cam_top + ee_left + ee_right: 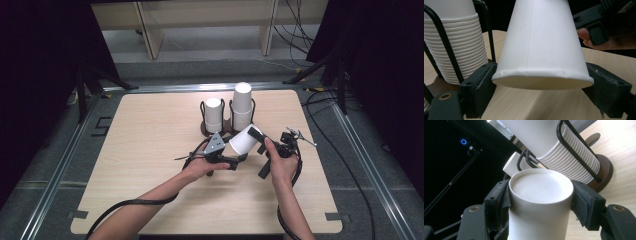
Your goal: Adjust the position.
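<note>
Cup point(244, 140): white paper, lying on its side above the counter point(150, 150), held between both hand-held grippers just at 6 o'clock of the rack point(227, 125). Inside not visible.

Rack: dark round base, black wire hoops, two stacks of inverted white cups. Left stack point(214, 114) is short, right stack point(242, 105) is taller.

Right hand-held gripper point(257, 135): clenched on the cup's closed-bottom end, at 3 o'clock of it. Left hand-held gripper point(235, 162): jaws flank the cup's rim end at 7 o'clock; whether the pads press I cannot tell.

Counter: pale wood-grain top, rounded corners, on a grey floor with metal rails. Black curtains at 9 and 3 o'clock; light shelving point(205, 20) and loose cables at 12.

Left gripper view: rolled rim point(541, 75) and side seam close up, a pad at each side, ribbed stack point(456, 50) at 10 o'clock, a fingertip point(584, 33) at 2. Right gripper view: the recessed cup bottom point(540, 186) between both pads, and a small blue light point(463, 141) at 10 o'clock.
</note>
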The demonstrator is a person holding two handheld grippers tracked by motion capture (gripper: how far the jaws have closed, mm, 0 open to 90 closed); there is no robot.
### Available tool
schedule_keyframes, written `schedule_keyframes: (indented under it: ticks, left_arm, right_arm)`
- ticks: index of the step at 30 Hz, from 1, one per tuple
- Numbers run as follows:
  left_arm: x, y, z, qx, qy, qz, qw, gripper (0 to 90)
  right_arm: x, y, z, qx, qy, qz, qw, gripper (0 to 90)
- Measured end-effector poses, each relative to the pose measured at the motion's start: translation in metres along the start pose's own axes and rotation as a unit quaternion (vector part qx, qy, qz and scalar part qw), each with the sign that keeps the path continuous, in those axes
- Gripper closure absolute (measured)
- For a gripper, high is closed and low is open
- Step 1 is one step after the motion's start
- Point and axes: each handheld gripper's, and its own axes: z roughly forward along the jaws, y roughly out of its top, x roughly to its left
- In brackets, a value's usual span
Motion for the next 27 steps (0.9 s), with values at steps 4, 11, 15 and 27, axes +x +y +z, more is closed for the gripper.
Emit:
schedule_keyframes:
  ticks: [4,11,15,27]
  left_arm:
    - [-0.0001,0.0001,0.0005,0.000,-0.002,-0.003,1.0000,13.5]
    - [0.0003,0.0004,0.0004,-0.005,-0.003,-0.010,0.9999,13.4]
    - [0.0003,0.0005,0.0003,-0.007,-0.003,-0.008,0.9999,13.2]
    - [0.0015,-0.0003,-0.0011,-0.008,0.000,0.005,1.0000,17.9]
  right_arm:
    - [-0.0001,0.0003,-0.0003,0.000,-0.002,-0.005,1.0000,35.7]
    - [-0.0028,0.0010,0.0003,-0.004,0.008,-0.021,0.9997,35.8]
    - [-0.0025,0.0014,-0.0001,-0.002,-0.003,-0.023,0.9997,35.8]
    - [-0.0054,0.0007,0.0004,0.002,0.017,-0.024,0.9996,34.2]
